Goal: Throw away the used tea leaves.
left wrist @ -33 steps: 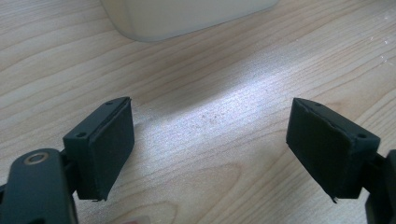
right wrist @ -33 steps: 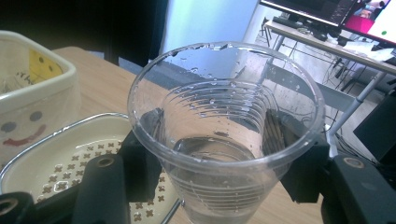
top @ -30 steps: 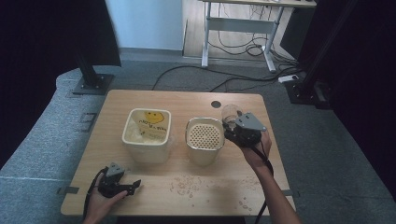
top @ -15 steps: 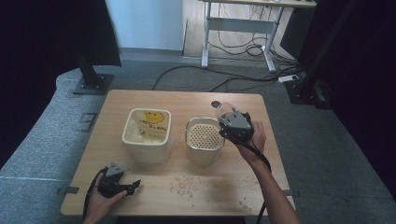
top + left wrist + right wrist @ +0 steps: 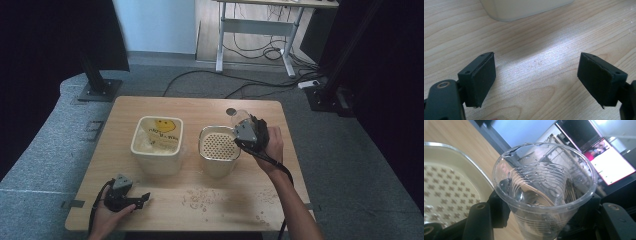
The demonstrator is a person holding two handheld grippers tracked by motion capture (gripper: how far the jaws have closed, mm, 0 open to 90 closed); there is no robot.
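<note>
The right gripper's (image 5: 242,129) jaws clamp the clear, ribbed plastic cup (image 5: 544,192) low on its wall, beside the cream perforated container (image 5: 218,144). It looks light, thin, wet, easily crushed. The left gripper's (image 5: 536,80) jaws gape wide over the wooden table (image 5: 544,47).

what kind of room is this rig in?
Probably a lab or office workspace, not a kitchen: a bare wooden table on grey carpet, a height-adjustable desk frame with loose cables behind, and dark stands flanking the table.
</note>
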